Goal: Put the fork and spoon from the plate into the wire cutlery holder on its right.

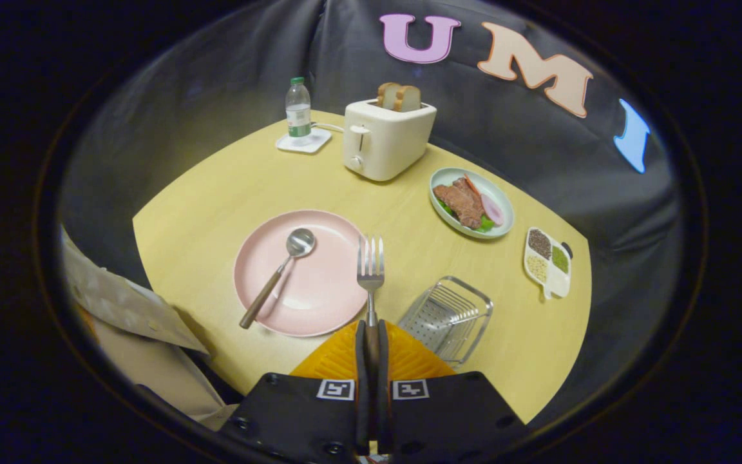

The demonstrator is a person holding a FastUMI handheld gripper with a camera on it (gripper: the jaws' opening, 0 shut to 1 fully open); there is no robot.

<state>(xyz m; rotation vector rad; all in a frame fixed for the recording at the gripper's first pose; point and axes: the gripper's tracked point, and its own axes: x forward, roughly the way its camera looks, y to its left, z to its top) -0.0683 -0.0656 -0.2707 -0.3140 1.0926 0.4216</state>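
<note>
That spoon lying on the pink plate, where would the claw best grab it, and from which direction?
Probably by the brown wooden handle of the silver spoon, where it sticks out past the rim of the round pink plate on the near side. There its slim shaft has room underneath. Come from above, fingers straddling it. The claw is now shut on the silver fork.

The fork (370, 270) is clamped by its handle between the fingers (363, 348) and juts forward, its tines over the right rim of the plate (319, 290). The spoon (277, 274) lies on the plate. The wire cutlery holder (446, 317) sits just right of the plate on the tabletop (216, 193). Beyond them stand a toaster (385, 138) holding bread (399, 96), a bottle (298, 111) to its left, and a food dish (472, 202) to its right.
</note>
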